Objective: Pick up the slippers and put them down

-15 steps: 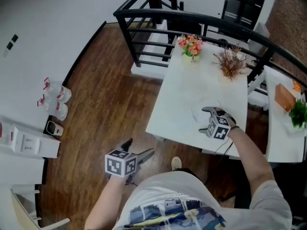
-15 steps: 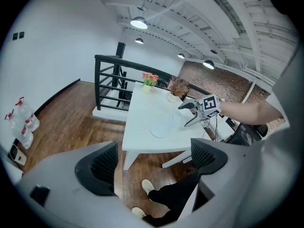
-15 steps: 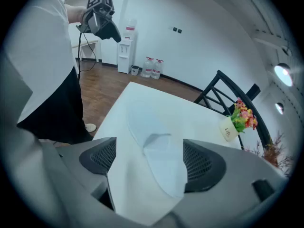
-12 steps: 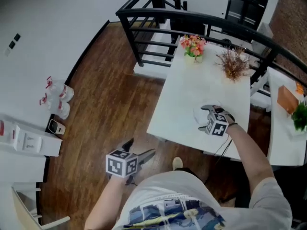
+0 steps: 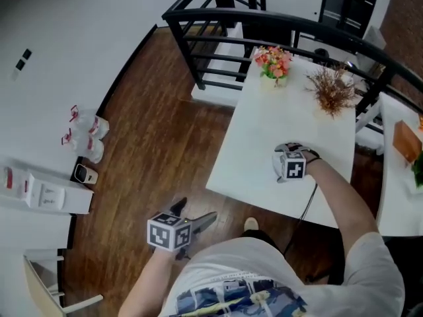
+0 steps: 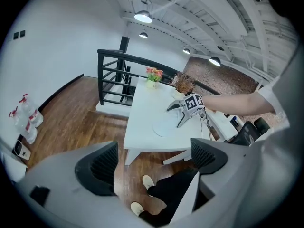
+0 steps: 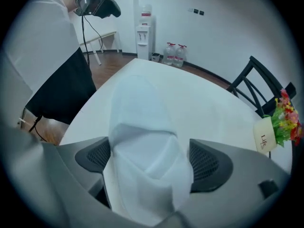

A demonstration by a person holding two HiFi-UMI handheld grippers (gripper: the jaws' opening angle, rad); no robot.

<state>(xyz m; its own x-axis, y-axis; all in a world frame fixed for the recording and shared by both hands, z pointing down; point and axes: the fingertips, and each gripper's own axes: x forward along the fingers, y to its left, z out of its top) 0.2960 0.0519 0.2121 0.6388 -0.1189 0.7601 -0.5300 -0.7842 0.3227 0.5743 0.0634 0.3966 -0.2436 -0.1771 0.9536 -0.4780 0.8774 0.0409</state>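
The left tool [image 5: 195,212] is held low at the person's side, angled downward, jaws wide apart with nothing between them; the right arm [image 5: 338,207] stretches forward; the right tool [image 5: 289,158] tips steeply down, both pads pressed against the slipper [image 7: 142,141] between them.

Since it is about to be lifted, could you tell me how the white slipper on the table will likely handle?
The slipper looks like thin white cloth, creased where the right gripper's jaws press it, so it will probably flop and squash. It likely weighs little. Lying flat on the table, it should not roll.
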